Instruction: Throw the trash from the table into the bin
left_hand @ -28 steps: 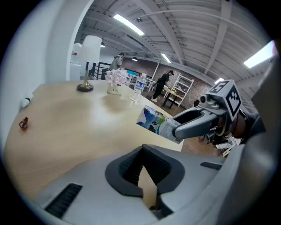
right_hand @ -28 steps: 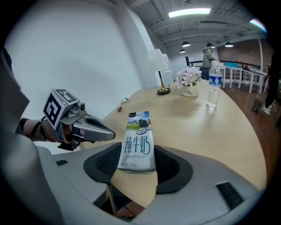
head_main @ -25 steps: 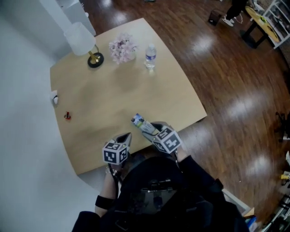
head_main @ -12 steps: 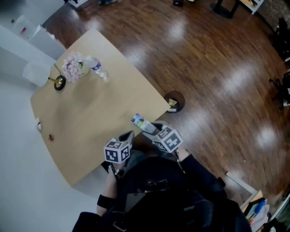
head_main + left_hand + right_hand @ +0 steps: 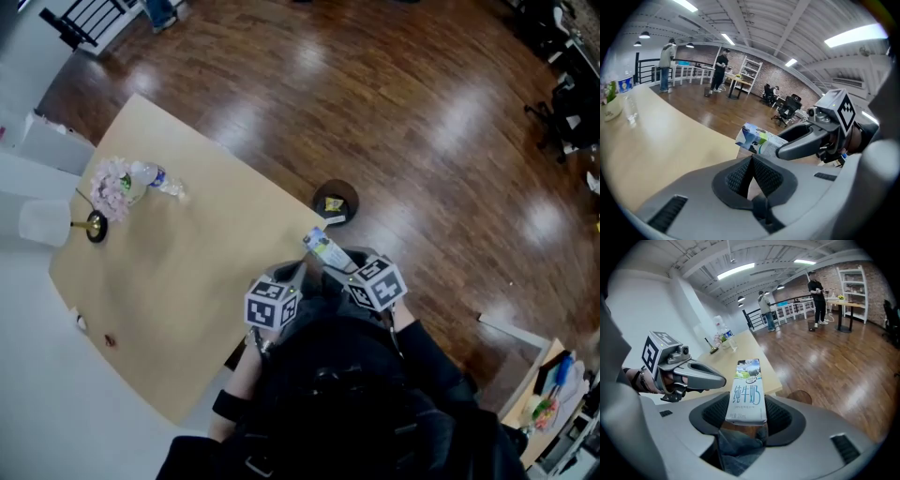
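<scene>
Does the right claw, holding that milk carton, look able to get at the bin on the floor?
Probably yes. The bin sits just ahead of the right claw and its milk carton, beside the table, with only bare floor between.

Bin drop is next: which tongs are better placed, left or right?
Right. The right tongs grip the milk carton, and the bin sits on the floor just ahead. The left tongs are shut and empty.

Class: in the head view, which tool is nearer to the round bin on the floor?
Right. The right tool, gripping the milk carton, is just short of the bin; the left tool sits beside it, farther away, on the table side.
</scene>
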The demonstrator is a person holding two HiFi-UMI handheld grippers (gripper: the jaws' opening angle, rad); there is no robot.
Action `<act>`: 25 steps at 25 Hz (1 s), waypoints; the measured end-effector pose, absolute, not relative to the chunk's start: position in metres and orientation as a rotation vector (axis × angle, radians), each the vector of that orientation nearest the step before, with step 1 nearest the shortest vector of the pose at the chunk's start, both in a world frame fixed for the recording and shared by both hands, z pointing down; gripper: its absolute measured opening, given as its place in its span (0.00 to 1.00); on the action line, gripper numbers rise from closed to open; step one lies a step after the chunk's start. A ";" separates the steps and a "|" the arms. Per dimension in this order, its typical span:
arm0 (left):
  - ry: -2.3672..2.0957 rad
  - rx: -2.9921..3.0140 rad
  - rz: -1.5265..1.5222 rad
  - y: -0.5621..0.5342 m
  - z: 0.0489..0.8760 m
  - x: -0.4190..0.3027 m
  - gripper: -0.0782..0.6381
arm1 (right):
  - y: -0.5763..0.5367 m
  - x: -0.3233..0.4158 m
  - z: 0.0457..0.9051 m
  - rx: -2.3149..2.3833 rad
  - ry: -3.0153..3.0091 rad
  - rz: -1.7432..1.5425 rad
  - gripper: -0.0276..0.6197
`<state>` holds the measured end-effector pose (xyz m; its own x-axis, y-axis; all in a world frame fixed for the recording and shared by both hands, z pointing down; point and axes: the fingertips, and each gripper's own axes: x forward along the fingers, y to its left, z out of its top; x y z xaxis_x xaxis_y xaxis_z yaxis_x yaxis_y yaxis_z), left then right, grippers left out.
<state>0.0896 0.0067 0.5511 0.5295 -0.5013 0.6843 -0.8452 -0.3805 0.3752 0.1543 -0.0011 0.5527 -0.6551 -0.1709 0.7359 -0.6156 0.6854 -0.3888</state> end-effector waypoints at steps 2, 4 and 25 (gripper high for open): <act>-1.026 2.102 0.617 -0.007 0.555 0.110 0.11 | -0.009 0.168 0.557 0.648 -2.184 0.814 0.42; -0.964 2.135 0.638 -0.016 0.562 0.128 0.11 | -0.014 0.182 0.562 0.699 -2.158 0.813 0.42; -0.973 1.934 0.697 -0.131 0.676 0.255 0.12 | -0.165 0.303 0.709 0.716 -1.945 0.951 0.42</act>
